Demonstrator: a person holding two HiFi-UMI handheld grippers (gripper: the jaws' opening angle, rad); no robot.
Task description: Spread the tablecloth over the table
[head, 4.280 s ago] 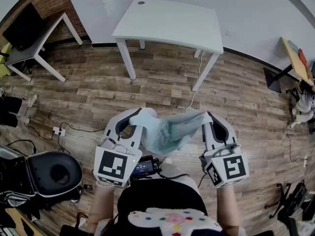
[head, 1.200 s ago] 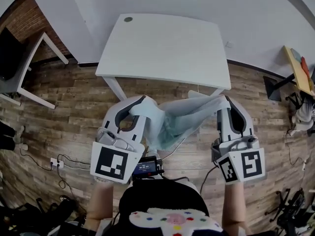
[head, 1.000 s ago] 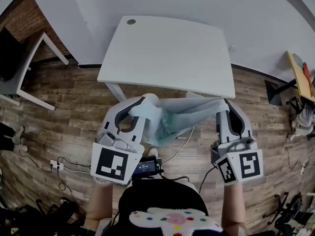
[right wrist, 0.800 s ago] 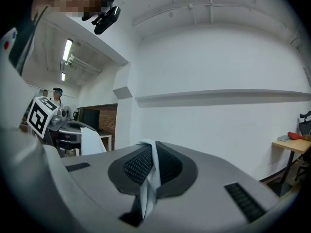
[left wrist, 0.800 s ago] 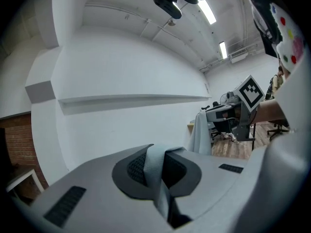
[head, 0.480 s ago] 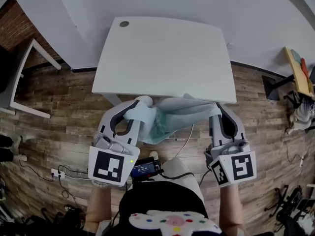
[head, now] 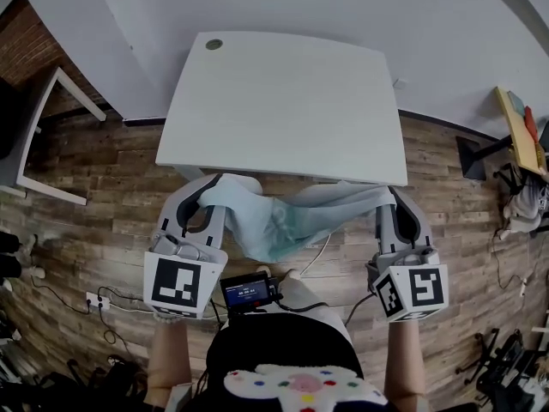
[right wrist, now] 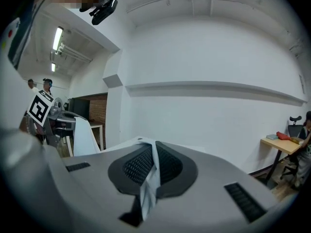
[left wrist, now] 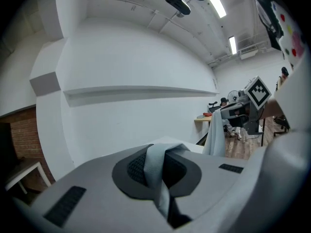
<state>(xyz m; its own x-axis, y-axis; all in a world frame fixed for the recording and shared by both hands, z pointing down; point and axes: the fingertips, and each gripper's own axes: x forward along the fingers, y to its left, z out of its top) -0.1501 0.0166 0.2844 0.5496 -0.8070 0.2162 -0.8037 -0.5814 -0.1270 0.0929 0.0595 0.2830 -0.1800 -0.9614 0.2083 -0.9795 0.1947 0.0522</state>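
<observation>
**A:** Head view first. Where is the tablecloth?

**B:** The pale blue tablecloth [head: 279, 221] hangs bunched between the two tongs. It is over the wooden floor [head: 94, 187], just in front of the near edge of the white bench [head: 283, 101]. I see none of it lying on the bench top. Its upper fold on the right runs close along that edge.

**A:** And the tongs?

**B:** The left tongs [head: 221, 183] hold one end and the right tongs [head: 390, 197] hold the other. Both point toward the bench.

**A:** What about the left gripper view?

**B:** The jaws are pressed together on a fold of the cloth, caught between the dark ribbed pads [left wrist: 133, 166]. More cloth hangs further right, near the other tongs' marker cube [left wrist: 256, 92].

**A:** And the right gripper view?

**B:** It shows much the same. The jaws are clamped on a thin strip of cloth between the pads, and the strip trails down out of the grip. The rest of the cloth hangs at the left of that view, against a white wall [right wrist: 209, 47].
</observation>
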